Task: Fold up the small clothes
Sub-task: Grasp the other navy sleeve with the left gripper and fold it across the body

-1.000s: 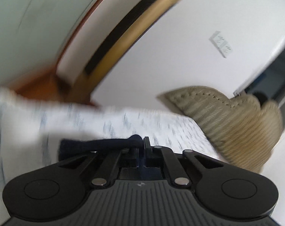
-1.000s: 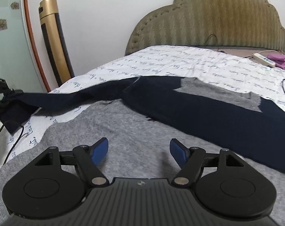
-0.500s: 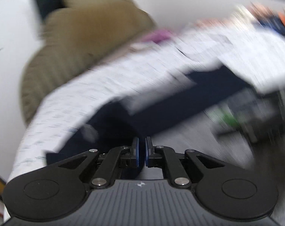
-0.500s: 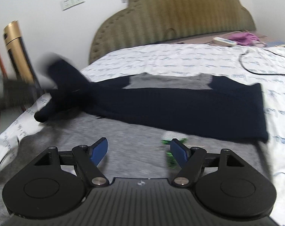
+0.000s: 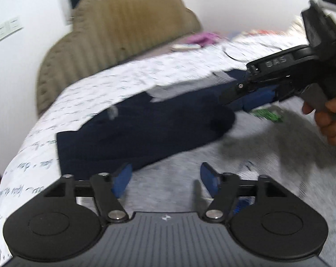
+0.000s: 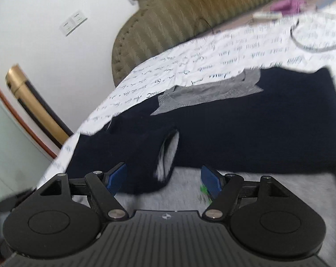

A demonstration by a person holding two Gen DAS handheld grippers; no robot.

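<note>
A navy sweater (image 6: 245, 133) with a grey neck panel (image 6: 208, 93) lies flat across the bed. Its left sleeve (image 6: 134, 151) is folded inward over the body. The sweater rests partly on a grey garment (image 5: 179, 178) with a small green print (image 5: 265, 114). My left gripper (image 5: 165, 178) hovers over the grey garment at the sweater's near edge, its jaws opening with nothing between them. My right gripper (image 6: 163, 178) stands open just short of the sleeve's cuff, its pads not touching it. In the left wrist view the right gripper (image 5: 256, 99) hangs over the sweater's right part, held by a hand (image 5: 330, 120).
The bed sheet (image 6: 212, 62) is white with script print. A tan padded headboard (image 6: 201, 11) stands behind. A gold and black column (image 6: 34, 106) stands at the bed's left side. A black cable (image 6: 305, 44), a remote (image 5: 185, 47) and a purple cloth (image 6: 285, 4) lie far back.
My left gripper swung right over the bed, rolled level, and opened, letting go of the navy sleeve, which now lies folded onto the sweater. My right gripper tilted and moved closer to the sweater.
</note>
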